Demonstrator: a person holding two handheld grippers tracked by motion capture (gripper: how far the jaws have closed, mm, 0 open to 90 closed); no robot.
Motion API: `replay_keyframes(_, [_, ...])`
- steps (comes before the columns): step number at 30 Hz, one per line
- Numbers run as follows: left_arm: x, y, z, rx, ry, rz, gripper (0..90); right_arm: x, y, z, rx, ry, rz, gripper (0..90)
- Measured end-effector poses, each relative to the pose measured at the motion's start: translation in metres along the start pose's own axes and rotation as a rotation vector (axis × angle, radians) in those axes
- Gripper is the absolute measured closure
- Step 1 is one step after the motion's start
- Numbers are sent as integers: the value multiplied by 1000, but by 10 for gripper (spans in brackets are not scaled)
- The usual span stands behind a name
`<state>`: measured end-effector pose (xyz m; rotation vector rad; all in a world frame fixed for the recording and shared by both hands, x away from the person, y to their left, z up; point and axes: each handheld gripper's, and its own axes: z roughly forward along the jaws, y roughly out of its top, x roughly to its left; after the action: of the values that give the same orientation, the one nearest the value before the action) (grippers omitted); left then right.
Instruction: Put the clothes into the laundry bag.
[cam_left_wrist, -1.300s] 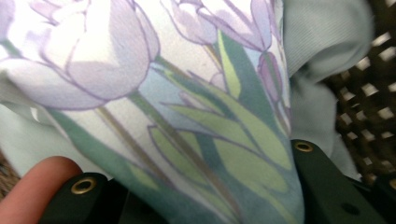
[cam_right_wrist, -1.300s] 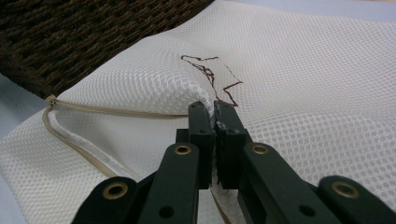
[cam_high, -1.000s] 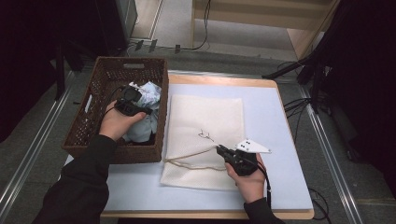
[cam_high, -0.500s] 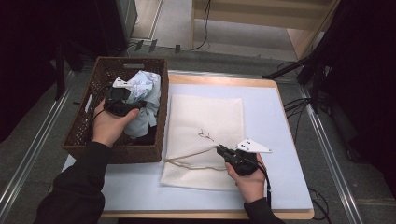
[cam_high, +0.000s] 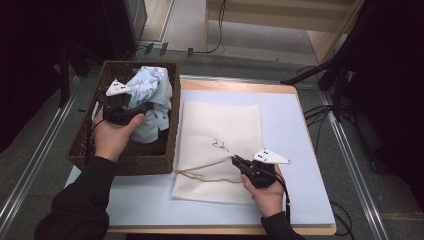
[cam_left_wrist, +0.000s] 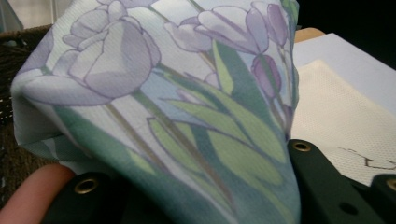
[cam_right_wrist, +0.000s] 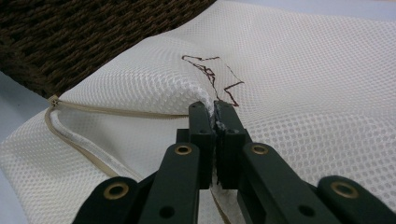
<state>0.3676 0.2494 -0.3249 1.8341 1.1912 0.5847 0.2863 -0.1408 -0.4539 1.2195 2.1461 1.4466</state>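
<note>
Left gripper (cam_high: 131, 109) clamps floral cloth (cam_high: 150, 100) above basket (cam_high: 90, 145), upper left; right gripper (cam_high: 239, 162) pinches mesh bag (cam_high: 220, 130) mouth. Next: carry cloth into opening.

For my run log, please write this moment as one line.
left gripper: holds tulip-print cloth over brown wicker basket | right gripper: pinches cream mesh bag

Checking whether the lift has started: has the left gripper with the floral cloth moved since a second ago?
Yes. The left gripper, shut on the floral cloth, has risen toward the far rim of the wicker basket, pulling the cloth up.
</note>
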Motion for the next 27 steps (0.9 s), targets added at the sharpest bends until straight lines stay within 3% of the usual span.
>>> replay_keyframes(9, [-18, -2, -12, -51, -63, -2, 693, -1, -1, 1, 3, 1, -1, 881])
replay_keyframes(12, [-32, -1, -16, -60, -109, 0, 693, -1, -1, 1, 6, 1, 4, 881])
replay_keyframes(19, [-75, -5, -19, -63, -193, 58, 693, 0, -1, 1, 5, 2, 4, 881])
replay_keyframes(27, [-104, -20, -25, -83, -267, 55, 693, -1, -1, 1, 6, 7, 7, 881])
